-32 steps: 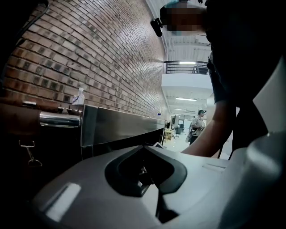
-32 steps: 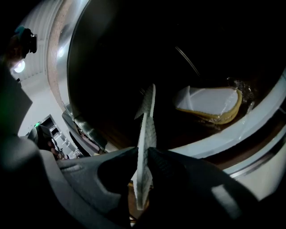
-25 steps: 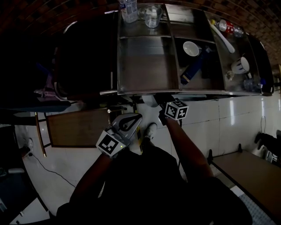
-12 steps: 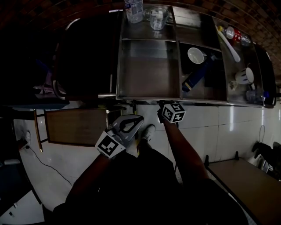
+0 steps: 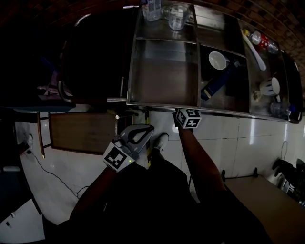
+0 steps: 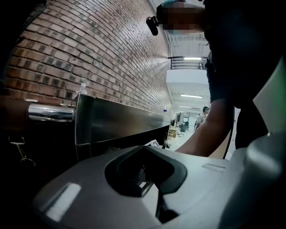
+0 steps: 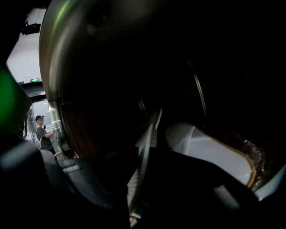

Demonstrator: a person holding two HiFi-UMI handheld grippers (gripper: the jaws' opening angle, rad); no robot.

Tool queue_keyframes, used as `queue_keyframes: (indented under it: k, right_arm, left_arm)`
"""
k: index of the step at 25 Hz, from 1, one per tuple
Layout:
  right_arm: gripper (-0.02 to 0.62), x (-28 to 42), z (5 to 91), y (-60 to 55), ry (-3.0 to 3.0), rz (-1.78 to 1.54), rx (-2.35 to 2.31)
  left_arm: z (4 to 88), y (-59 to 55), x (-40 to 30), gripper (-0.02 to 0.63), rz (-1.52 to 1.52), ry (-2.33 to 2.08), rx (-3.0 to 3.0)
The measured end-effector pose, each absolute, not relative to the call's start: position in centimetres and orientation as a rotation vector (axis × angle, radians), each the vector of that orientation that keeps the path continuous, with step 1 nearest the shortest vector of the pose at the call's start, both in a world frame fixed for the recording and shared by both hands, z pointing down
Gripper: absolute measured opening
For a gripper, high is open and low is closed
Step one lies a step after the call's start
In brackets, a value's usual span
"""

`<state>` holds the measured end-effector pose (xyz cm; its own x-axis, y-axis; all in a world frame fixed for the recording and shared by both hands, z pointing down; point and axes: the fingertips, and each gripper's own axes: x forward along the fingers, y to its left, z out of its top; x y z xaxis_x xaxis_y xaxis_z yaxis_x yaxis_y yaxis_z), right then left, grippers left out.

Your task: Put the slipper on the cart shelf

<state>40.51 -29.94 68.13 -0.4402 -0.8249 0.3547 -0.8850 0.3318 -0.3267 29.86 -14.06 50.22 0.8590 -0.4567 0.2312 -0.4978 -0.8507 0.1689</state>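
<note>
As the right gripper (image 7: 144, 154) has advanced, its marker cube (image 5: 188, 118), which stood clear of the cart (image 5: 162, 106) a second ago, now sits against the cart's front rim at centre frame in the head view. The jaws are out of sight there, beneath the top tray (image 5: 162, 76). I judge that the carry is over and placement is under way. The left gripper (image 5: 147, 130), lower centre-left, has kept its place; its jaws are together with nothing between them.

In the right gripper view the jaws are clenched on the slipper (image 7: 151, 129). It shows as a thin white piece seen edge-on, running up the middle of the frame into the dark space inside the cart. To its right lies a broad white sole (image 7: 210, 154) with a tan rim. I cannot tell whether it belongs to the held slipper or is a second one. The grasp is not released, so the task is not yet complete: the slipper must be set down inside the cart before the jaws open.

Legible writing: none. The cubes carry black-and-white square markers only. The label on the water bottle (image 5: 152, 6), at the top edge of the head view, is too small to read. The same applies to a green sign (image 7: 33, 80) at the upper left of the right gripper view.
</note>
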Motion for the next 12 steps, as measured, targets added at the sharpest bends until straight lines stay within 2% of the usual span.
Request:
queue_keyframes:
  k: [7,12]
  right_arm:
    - [0.108,41.7,68.0,-30.6,-2.321,0.545,1.671]
    - [0.225,42.3,68.0,-30.5,-2.286,0.544,1.690]
  left_arm:
    - [50.2,-13.9,29.2,0.002,0.278,-0.765,2.802]
    - [50.1,-13.8,28.6,0.002,0.275,-0.803,2.792]
